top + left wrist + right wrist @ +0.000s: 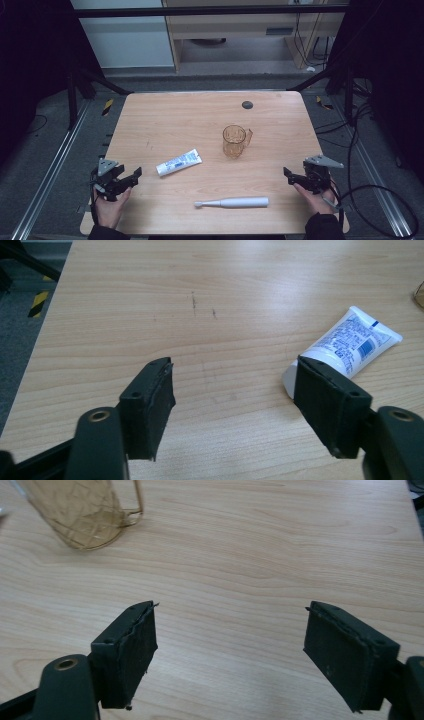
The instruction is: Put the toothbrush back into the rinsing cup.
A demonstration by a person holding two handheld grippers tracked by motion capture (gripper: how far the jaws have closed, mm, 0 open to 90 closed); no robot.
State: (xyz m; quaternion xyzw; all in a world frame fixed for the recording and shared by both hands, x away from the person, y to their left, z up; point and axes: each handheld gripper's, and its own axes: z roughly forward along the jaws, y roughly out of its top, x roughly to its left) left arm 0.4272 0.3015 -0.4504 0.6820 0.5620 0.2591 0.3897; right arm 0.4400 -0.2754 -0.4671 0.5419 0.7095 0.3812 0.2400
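I have both grippers low at the near edge of the desk (pixel 150 115), each with its jaws spread wide and nothing between them. My left gripper (pixel 131 176) sits at about 8 o'clock from the desk's middle; my right gripper (pixel 290 175) sits at about 4 o'clock.

The tube (pixel 178 162) lies flat just ahead of my left gripper, at its 2 o'clock. Its long axis runs from 8 o'clock to 2 o'clock, cap end toward my left gripper, flat crimped end pointing away toward the cup (pixel 234 141). In the left gripper view the tube (pixel 350 342) shows just past the right-hand jaw.

The toothbrush (pixel 232 202) lies near the front edge, long axis 9 to 3 o'clock, head at 9. The cup stands upright, handle toward 3 o'clock.
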